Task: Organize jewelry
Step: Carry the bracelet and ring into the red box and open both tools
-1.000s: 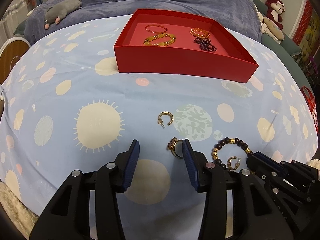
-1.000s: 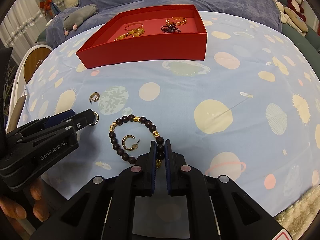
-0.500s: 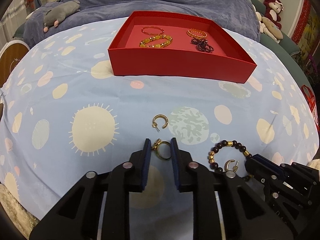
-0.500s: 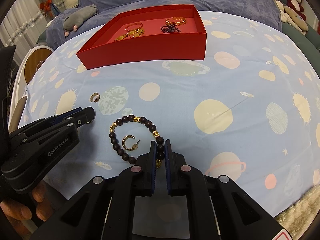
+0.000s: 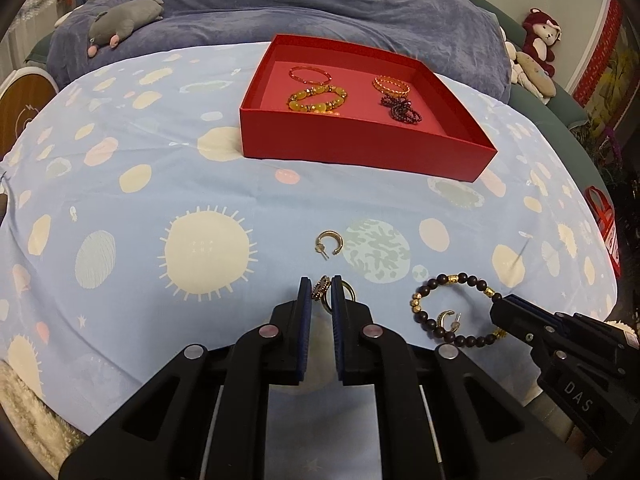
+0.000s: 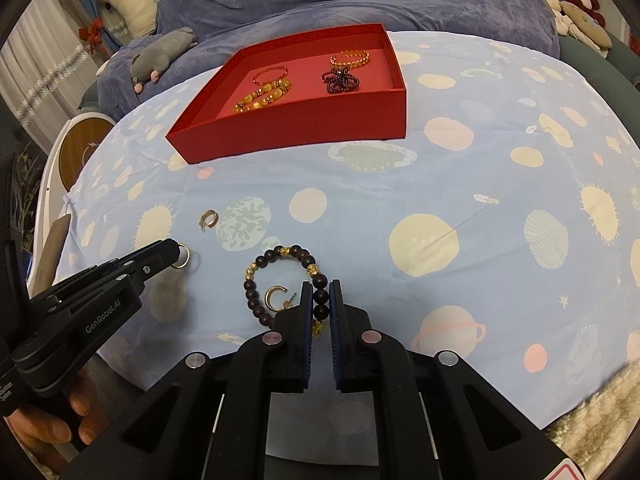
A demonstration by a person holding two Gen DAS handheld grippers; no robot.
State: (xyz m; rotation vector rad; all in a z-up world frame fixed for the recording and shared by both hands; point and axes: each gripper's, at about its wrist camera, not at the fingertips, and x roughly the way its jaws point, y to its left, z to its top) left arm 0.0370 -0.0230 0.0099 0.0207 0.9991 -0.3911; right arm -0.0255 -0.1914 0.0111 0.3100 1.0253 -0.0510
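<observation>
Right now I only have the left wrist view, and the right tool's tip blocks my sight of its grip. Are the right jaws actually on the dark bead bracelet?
Observer: Yes. In the right wrist view the right gripper is shut on the dark bead bracelet, with two dark beads pinched between the pads.
Operator: Did it catch the hoop earring lying inside the loop as well?
Observer: No. The hoop earring lies on the cloth just outside the jaws, on their left. I cannot tell whether its post touches the finger.
</observation>
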